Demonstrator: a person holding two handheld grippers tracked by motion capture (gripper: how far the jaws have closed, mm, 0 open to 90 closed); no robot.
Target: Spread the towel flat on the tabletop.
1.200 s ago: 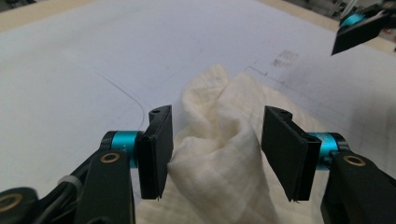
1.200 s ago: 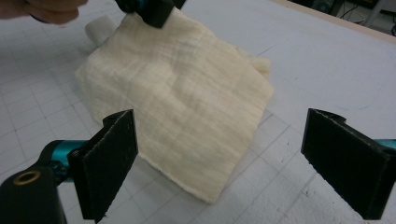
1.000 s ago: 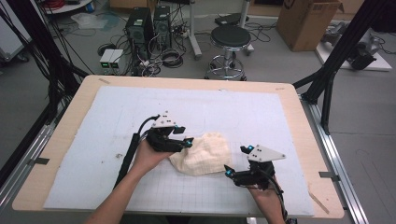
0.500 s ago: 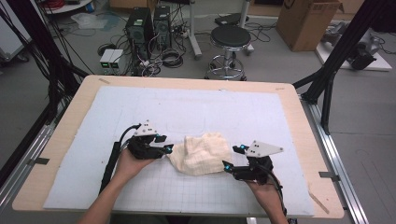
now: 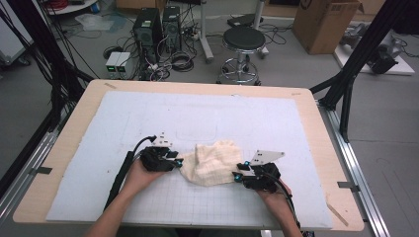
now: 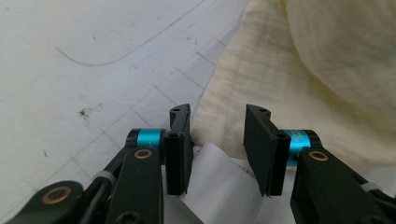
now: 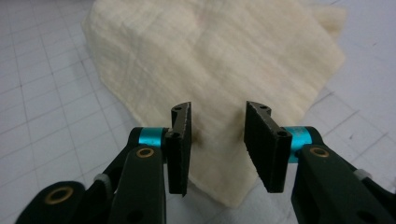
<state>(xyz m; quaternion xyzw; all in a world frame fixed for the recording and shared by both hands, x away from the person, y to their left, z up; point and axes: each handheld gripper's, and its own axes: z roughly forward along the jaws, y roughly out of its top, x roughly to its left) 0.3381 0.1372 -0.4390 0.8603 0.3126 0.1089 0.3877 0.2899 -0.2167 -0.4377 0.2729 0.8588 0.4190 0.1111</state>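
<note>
A crumpled cream cloth lies on the white gridded mat, toward its front. My left gripper is at the cloth's left edge, low over the mat. In the left gripper view its jaws straddle a corner of the cloth and a white label. They have just been closing, and a gap remains. My right gripper is at the cloth's right front corner. In the right gripper view the cloth runs between the jaws, which have also just been closing and stand apart.
The white mat covers a wooden table. A black cable trails from the left gripper along the forearm. Beyond the far edge stand a stool, computer towers and a cardboard box.
My left gripper has drawn back leftward from over the cloth to its left edge and sunk toward the mat. My right gripper has edged in to the cloth's right corner.
</note>
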